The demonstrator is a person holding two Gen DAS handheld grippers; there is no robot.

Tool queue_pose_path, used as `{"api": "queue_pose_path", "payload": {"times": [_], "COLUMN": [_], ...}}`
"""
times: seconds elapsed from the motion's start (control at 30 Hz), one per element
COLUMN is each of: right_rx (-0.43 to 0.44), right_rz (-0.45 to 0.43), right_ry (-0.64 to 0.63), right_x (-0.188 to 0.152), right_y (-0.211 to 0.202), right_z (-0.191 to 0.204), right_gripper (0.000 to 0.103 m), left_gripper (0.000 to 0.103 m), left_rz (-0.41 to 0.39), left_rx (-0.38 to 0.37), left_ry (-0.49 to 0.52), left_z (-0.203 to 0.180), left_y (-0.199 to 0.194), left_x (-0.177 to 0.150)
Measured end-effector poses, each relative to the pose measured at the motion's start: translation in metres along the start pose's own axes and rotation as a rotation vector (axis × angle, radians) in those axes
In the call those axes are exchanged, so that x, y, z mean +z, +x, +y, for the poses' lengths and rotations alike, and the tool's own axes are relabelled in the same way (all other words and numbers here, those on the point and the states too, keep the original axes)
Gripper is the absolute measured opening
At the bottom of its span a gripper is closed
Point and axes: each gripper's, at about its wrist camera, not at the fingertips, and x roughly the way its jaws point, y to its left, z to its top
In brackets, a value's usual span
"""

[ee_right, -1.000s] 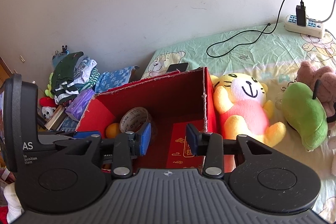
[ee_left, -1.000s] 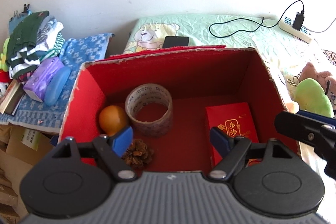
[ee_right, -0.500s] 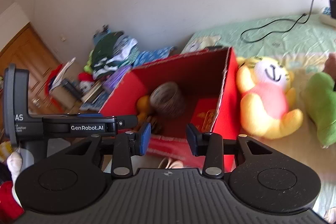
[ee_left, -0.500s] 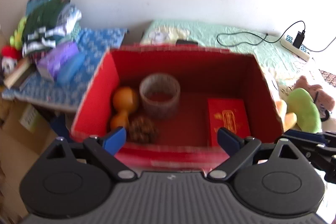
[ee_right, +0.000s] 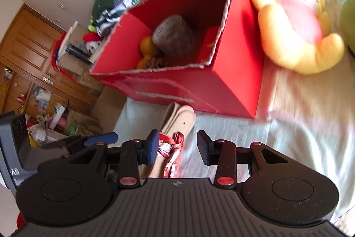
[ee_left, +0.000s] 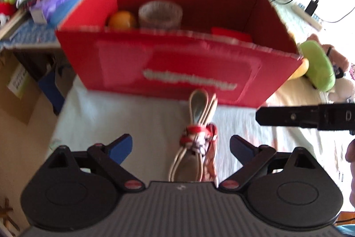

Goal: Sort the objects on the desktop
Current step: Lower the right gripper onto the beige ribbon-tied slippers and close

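Two grippers hover over a bundle of insoles [ee_left: 195, 143] tied with red string, lying before the red box [ee_left: 177, 63]; left gripper [ee_left: 180, 144] wide open, right gripper [ee_right: 177, 147] half-open, empty; light, floppy; grasp at the tie

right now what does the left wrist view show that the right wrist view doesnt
Left wrist only: the power strip with its charger, and the purple pack beside the clothes. Right wrist only: the yellow plush toy, the wooden cabinet and the pine cone. Both: the red box holding the tape roll and orange, and the tied insoles.
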Motion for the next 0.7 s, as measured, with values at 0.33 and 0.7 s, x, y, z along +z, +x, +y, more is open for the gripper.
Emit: {"api": "queue_pose_path", "payload": {"times": [0.33, 0.7], "right_rx": [-0.018, -0.136], "right_rz": [0.093, 0.168], "right_ry": [0.103, 0.112], "right_x": [0.010, 0.009], "right_y": [0.033, 0.063], "right_z": [0.007, 0.020], "right_gripper": [0.052, 0.055], "left_gripper": [0.058, 0.048], "left_rz": [0.101, 0.144], "left_rx": [-0.025, -0.036], "left_ry": [-0.015, 0.029], "left_z": [0.001, -0.007], "left_y": [0.033, 0.046], "left_x": [-0.011, -0.015]}}
